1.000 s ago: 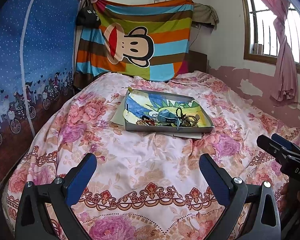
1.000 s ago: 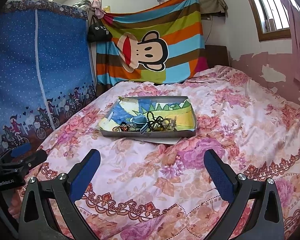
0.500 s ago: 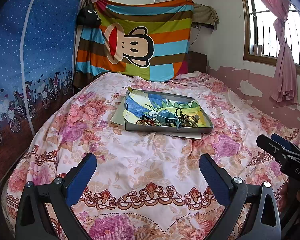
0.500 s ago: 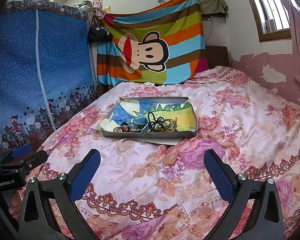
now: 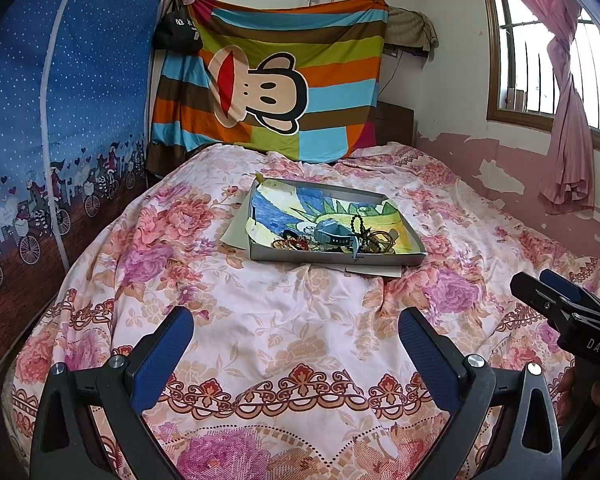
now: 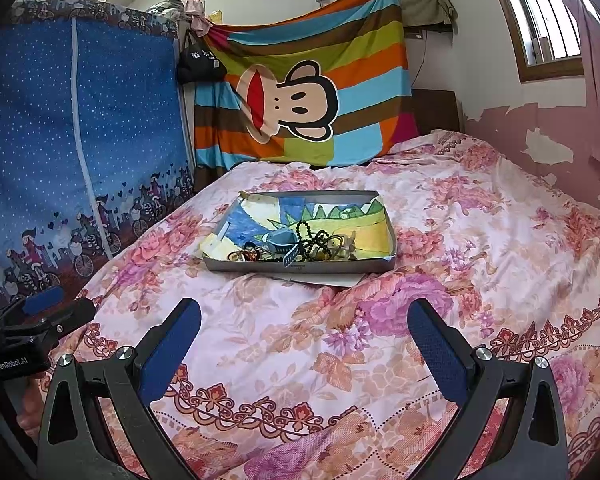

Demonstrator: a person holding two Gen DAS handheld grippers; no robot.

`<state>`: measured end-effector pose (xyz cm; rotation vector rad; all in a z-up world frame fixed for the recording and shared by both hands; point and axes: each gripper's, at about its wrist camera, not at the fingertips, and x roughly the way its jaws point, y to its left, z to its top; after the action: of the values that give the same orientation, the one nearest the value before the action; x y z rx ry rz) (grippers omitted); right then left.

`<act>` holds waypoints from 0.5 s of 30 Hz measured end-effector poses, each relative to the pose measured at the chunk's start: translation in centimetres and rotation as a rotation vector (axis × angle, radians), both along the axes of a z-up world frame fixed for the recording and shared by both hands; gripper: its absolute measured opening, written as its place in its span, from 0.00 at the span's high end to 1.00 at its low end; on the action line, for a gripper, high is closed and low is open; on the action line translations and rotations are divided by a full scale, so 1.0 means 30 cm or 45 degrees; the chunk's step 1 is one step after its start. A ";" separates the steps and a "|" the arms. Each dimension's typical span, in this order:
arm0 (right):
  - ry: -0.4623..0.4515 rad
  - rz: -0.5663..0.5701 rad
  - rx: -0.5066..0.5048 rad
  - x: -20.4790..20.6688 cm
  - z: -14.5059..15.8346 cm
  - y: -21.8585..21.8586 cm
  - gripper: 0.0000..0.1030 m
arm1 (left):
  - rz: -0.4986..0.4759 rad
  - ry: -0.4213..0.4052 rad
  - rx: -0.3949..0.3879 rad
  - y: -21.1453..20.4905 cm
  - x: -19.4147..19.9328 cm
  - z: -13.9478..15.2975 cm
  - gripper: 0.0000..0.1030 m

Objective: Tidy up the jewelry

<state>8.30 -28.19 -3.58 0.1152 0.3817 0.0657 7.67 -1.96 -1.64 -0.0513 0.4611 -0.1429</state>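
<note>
A shallow grey tray (image 5: 414, 257) (image 6: 388, 216) lined with a colourful drawing lies in the middle of the bed. A tangled heap of jewelry (image 5: 332, 238) (image 6: 300, 244) fills its near edge: black beads, a blue-grey watch, reddish and gold bangles. My left gripper (image 5: 296, 344) hovers open over the bedspread, well short of the tray, nothing between its blue pads. My right gripper (image 6: 304, 336) is open too, equally far back and empty. Each gripper shows at the edge of the other's view.
The floral bedspread (image 5: 260, 320) covers the whole bed. A blue fabric wardrobe (image 5: 60, 120) stands along the left side, a striped monkey cloth (image 5: 268, 80) hangs behind, and a peeling pink wall with window and curtain (image 5: 568, 120) runs on the right.
Both views have drifted very slightly; the grippers stay open and the tray and jewelry have not moved.
</note>
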 end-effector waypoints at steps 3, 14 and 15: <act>0.001 0.000 -0.001 0.000 0.000 0.000 0.01 | 0.001 0.001 0.000 -0.001 0.000 -0.002 0.00; 0.002 0.001 -0.001 -0.001 0.000 0.001 0.01 | 0.000 0.001 -0.002 0.001 0.001 0.002 0.00; 0.002 0.001 -0.001 0.000 0.000 0.001 0.01 | 0.000 0.001 -0.002 0.000 0.000 0.001 0.00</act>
<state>8.29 -28.17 -3.58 0.1145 0.3835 0.0665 7.68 -1.95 -1.61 -0.0530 0.4621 -0.1429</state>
